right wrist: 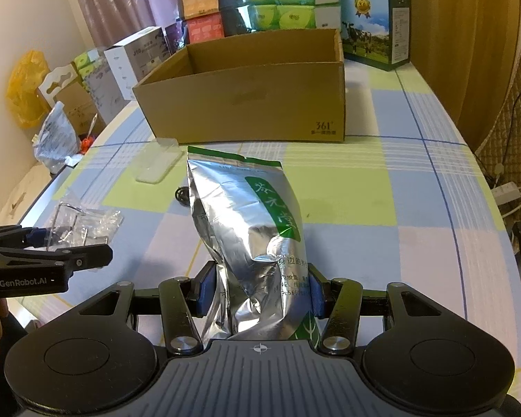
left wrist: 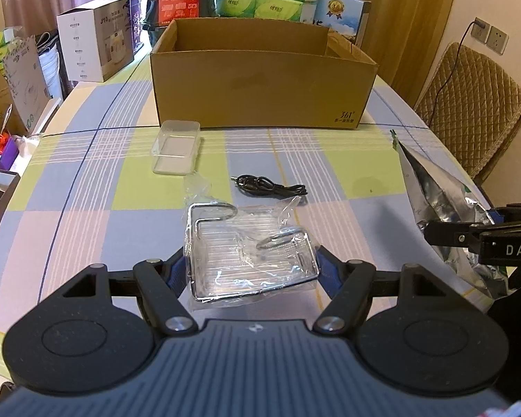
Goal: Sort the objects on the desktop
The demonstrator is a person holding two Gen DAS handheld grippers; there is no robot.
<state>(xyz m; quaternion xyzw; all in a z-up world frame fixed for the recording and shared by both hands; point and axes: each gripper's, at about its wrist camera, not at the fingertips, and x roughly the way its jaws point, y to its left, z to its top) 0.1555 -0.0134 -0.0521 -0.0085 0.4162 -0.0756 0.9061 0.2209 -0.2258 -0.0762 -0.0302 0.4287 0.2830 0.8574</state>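
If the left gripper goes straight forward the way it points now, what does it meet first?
The left gripper already has the bagged wire rack between its jaws. Straight ahead, probably the black cable comes next, then the cardboard box.

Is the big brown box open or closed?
Open. The cardboard box has no lid on top, and its bare inside walls show.

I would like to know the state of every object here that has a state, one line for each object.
Cardboard box: open on top, upright on the table.
Wire rack: wrapped in clear plastic, between the left gripper fingers.
Foil bag: crumpled, top sealed, clamped by the right gripper.
Black cable: loosely coiled, lying free.
Clear plastic case: lying flat near the box; open or closed, I cannot tell.
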